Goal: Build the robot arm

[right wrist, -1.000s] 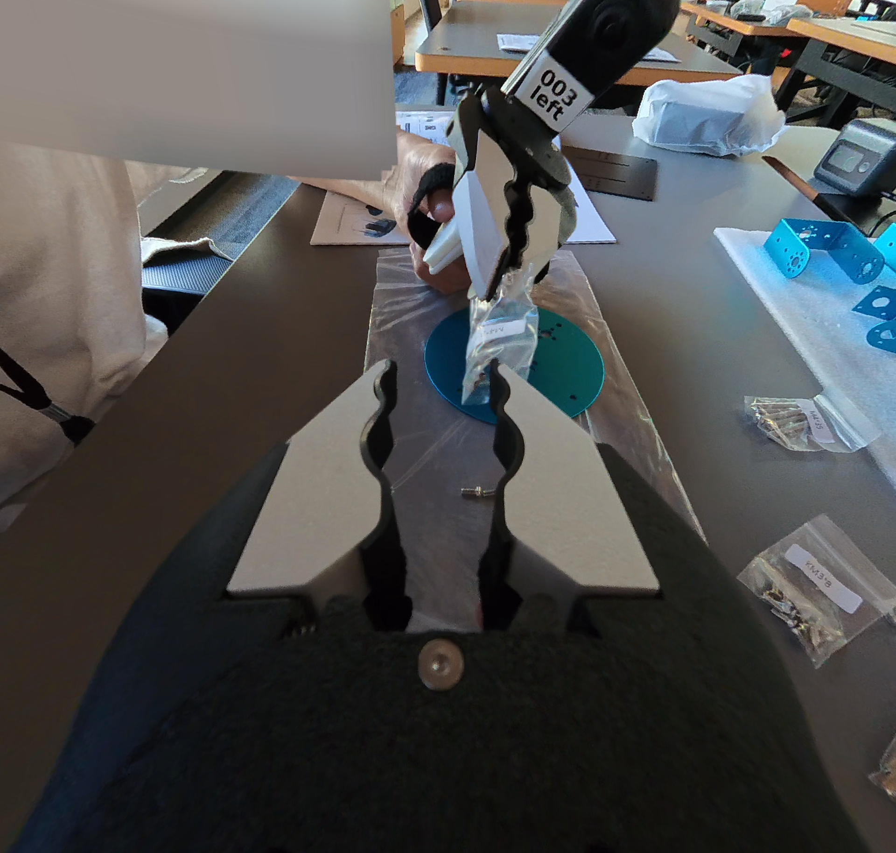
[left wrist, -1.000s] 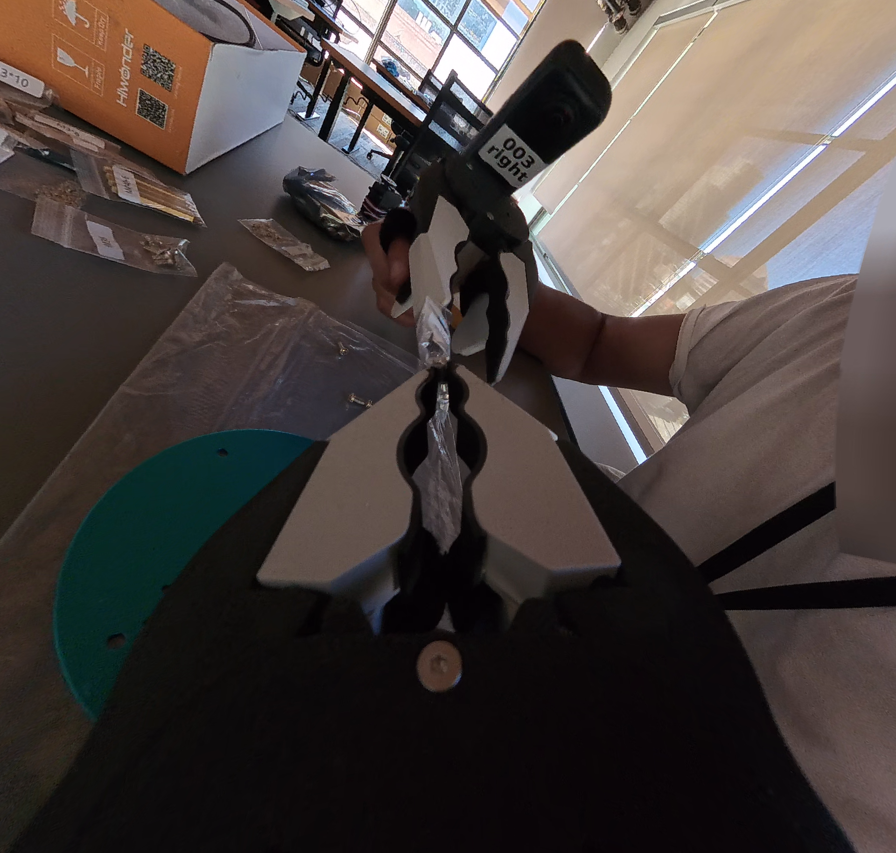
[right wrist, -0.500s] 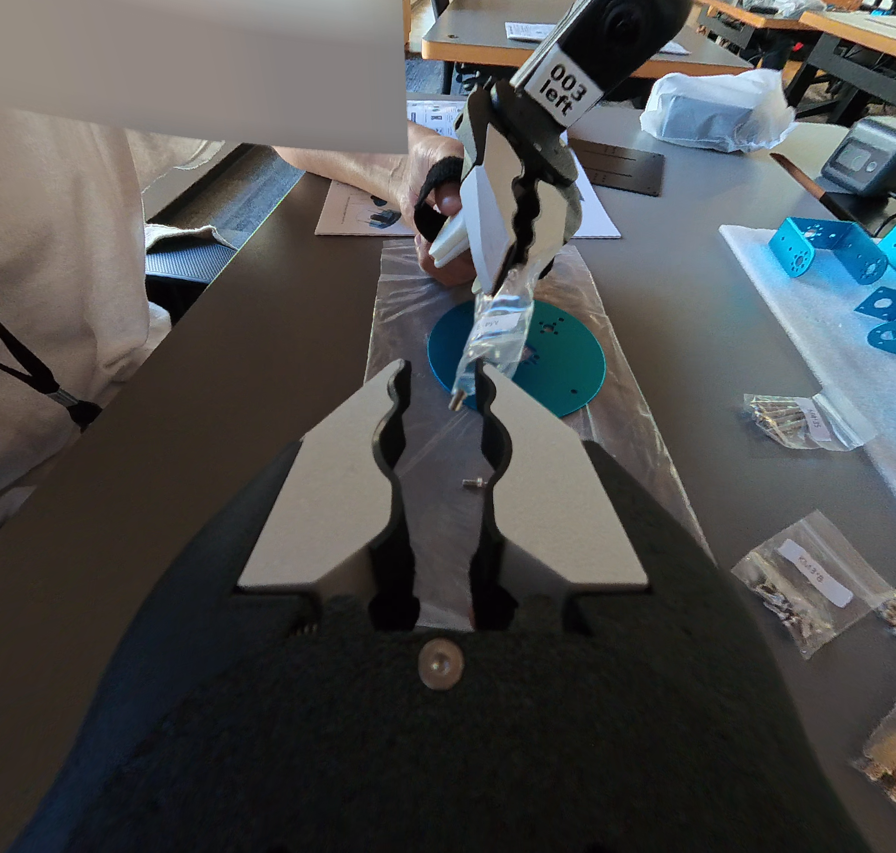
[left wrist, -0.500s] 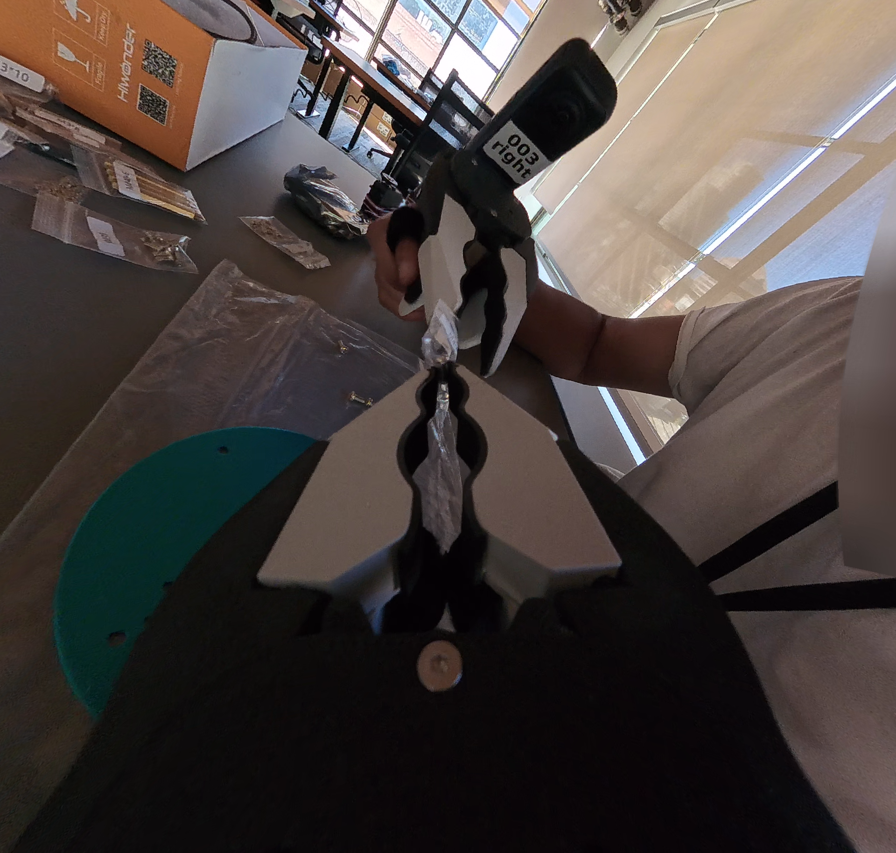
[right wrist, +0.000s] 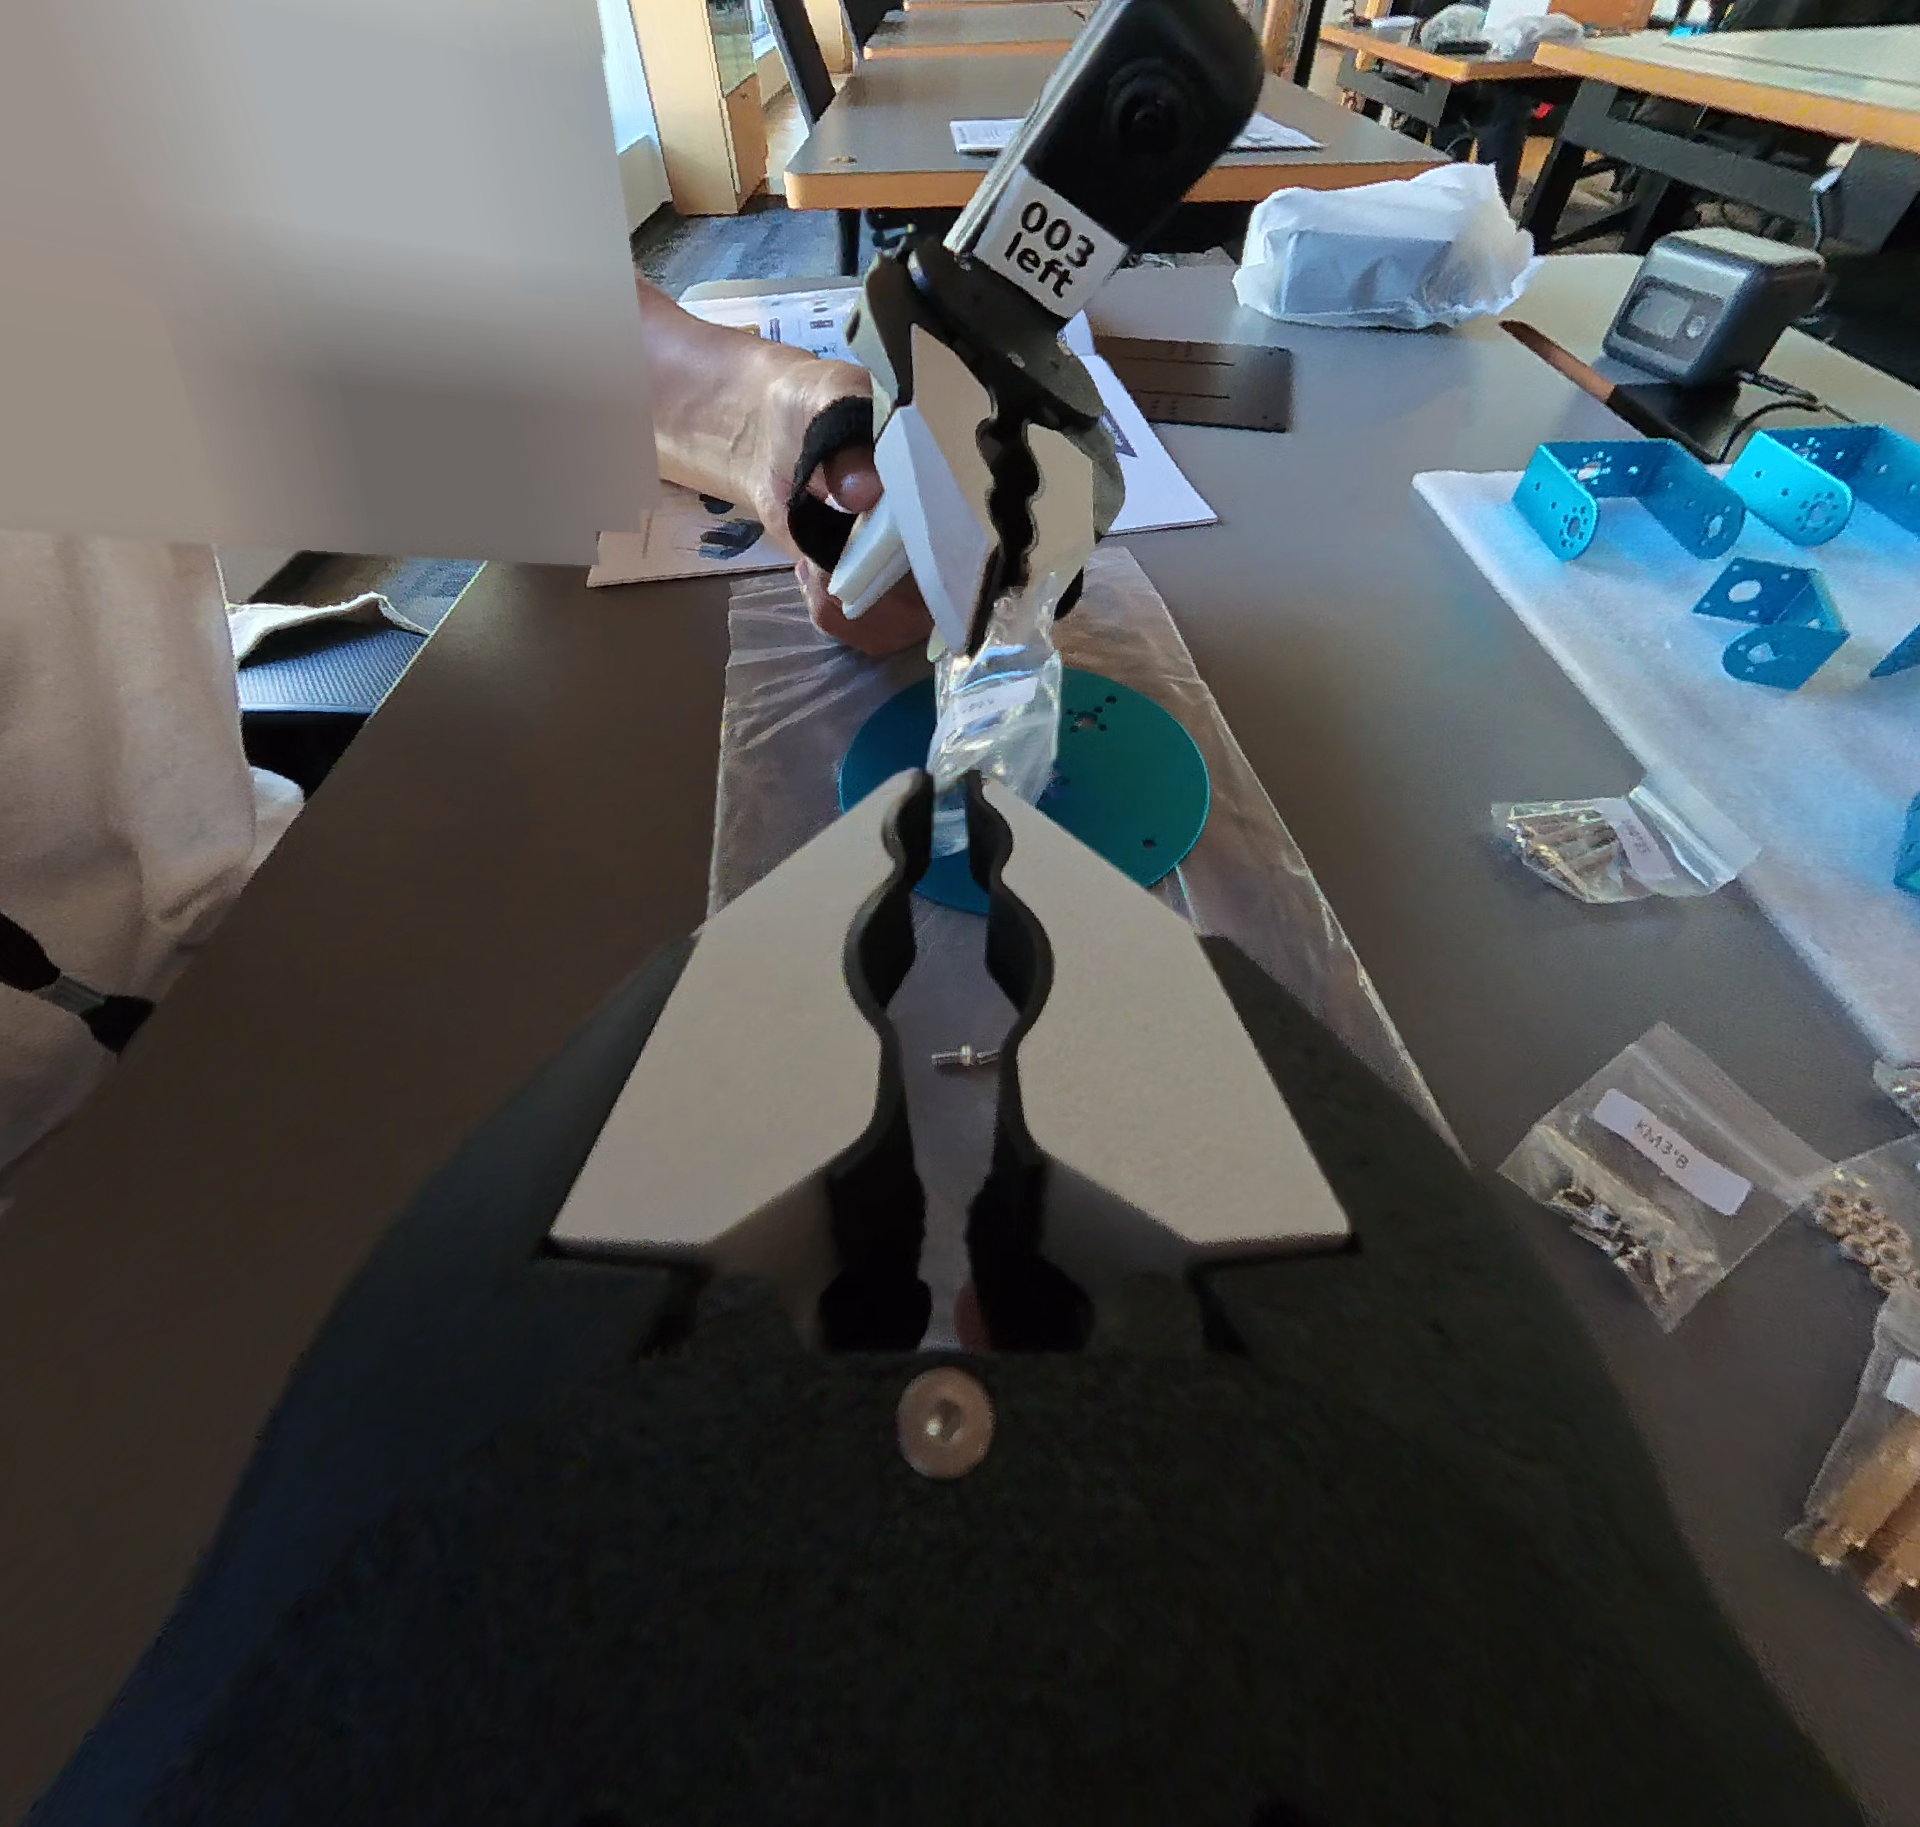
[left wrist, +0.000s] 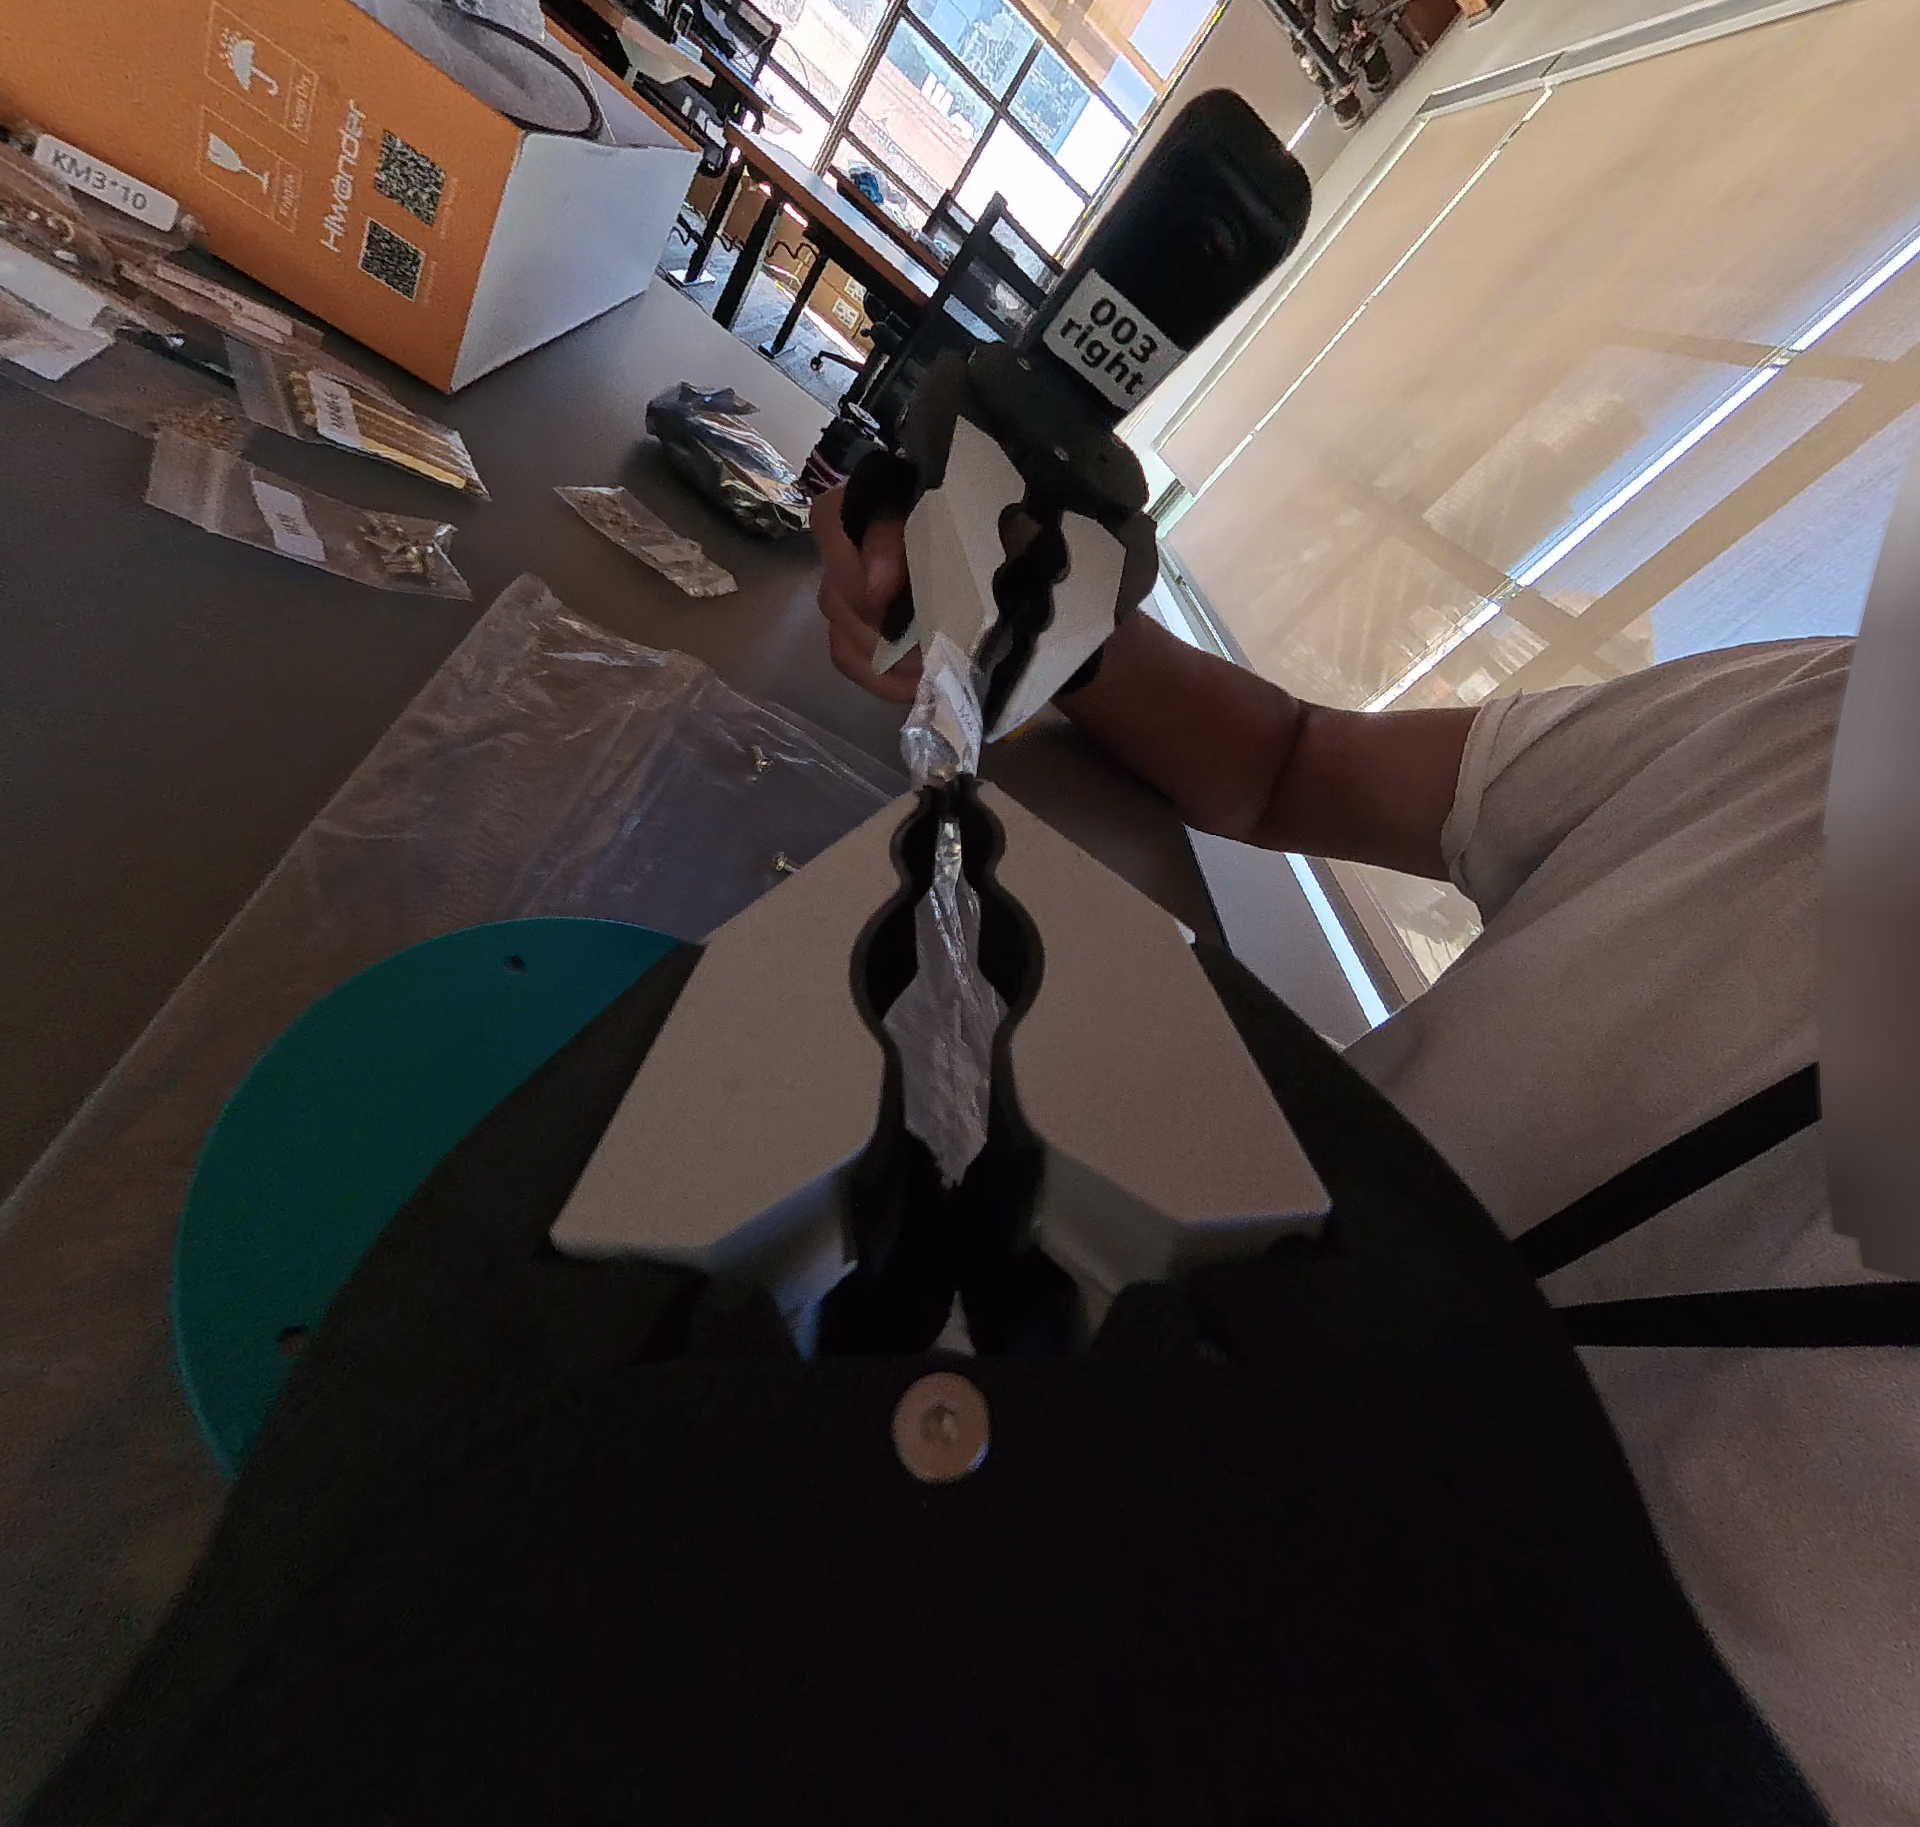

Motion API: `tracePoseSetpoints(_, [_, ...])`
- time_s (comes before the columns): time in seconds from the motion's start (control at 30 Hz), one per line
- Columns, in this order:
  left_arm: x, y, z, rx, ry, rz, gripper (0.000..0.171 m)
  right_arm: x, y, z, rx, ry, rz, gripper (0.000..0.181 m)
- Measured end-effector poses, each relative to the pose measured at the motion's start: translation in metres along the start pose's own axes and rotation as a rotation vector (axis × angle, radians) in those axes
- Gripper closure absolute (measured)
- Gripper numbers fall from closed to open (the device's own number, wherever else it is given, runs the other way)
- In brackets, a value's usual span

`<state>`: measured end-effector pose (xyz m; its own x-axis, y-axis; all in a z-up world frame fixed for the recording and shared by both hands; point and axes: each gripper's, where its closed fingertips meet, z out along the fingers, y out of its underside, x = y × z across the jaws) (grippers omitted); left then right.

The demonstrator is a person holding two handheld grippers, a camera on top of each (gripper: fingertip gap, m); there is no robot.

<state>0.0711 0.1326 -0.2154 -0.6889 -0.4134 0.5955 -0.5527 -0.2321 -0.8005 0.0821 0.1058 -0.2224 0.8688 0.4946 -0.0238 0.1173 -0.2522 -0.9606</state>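
Clear plastic is stretching between two hand-held tools above a dark desk (right wrist: pixel 1403 634): a small bag (right wrist: pixel 995 712) with a white label is hanging in the air, pinched at both ends. The left tool (left wrist: pixel 948 790) is gripping the bag's upper part, its fingers pressed together on the crinkled film, which is running back down the gap between them. The right tool (right wrist: pixel 948 785) is closing its tips on the bag's lower corner; the fingers are nearly together at the tip, with a narrow wavy gap behind them through which the desk is showing. A hand (left wrist: pixel 862 593) is holding the right tool's grip, seen from the left wrist view.

Under the bag, a teal disc (right wrist: pixel 1122 790) with small holes is lying on a clear plastic sheet (right wrist: pixel 1247 873) spread over the desk. A loose screw (right wrist: pixel 961 1056) is lying on the sheet near the disc, seen between the right tool's fingers. To the right in the right wrist view, small bags of hardware (right wrist: pixel 1642 1185) are lying well apart from the sheet, and blue brackets (right wrist: pixel 1621 504) are sitting on a white pad. An orange and white box (left wrist: pixel 343 167) is standing on the desk beyond more small packets (left wrist: pixel 301 530).
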Motion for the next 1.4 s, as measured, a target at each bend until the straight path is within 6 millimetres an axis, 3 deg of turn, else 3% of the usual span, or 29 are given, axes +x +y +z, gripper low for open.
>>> tracePoseSetpoints(0.2, [-0.005, 0.000, -0.001, -0.008, -0.017, -0.014, 0.169, 0.006, -0.005, -0.001, -0.009, 0.009, 0.111, 0.181])
tracePoseSetpoints(0.33, [0.003, 0.003, 0.001, -0.033, 0.020, 0.011, 0.168, -0.002, -0.013, -0.004, -0.087, -0.031, 0.090, 0.181])
tracePoseSetpoints(0.43, [0.002, 0.002, -0.001, -0.060, 0.002, 0.033, 0.139, -0.001, -0.019, -0.009, -0.257, -0.027, 0.011, 0.181])
tracePoseSetpoints(0.53, [0.004, -0.005, -0.007, -0.055, -0.028, 0.125, 0.138, -0.010, -0.016, -0.014, -0.524, -0.107, -0.001, 0.181])
tracePoseSetpoints(0.63, [0.018, -0.011, -0.010, -0.036, -0.002, 0.234, 0.138, -0.026, -0.013, -0.013, -0.772, -0.252, -0.015, 0.181])
tracePoseSetpoints(0.8, [0.044, 0.001, -0.006, -0.096, 0.091, 0.298, 0.139, -0.034, -0.011, -0.001, -1.036, -0.353, -0.029, 0.181])
tracePoseSetpoints(1.07, [0.043, 0.009, -0.005, -0.141, 0.044, 0.360, 0.153, -0.044, -0.024, 0.016, -1.107, -0.376, -0.035, 0.181])
tracePoseSetpoints(1.4, [0.048, 0.009, -0.008, -0.118, 0.066, 0.415, 0.171, -0.040, -0.026, 0.019, -1.082, -0.334, -0.066, 0.181])
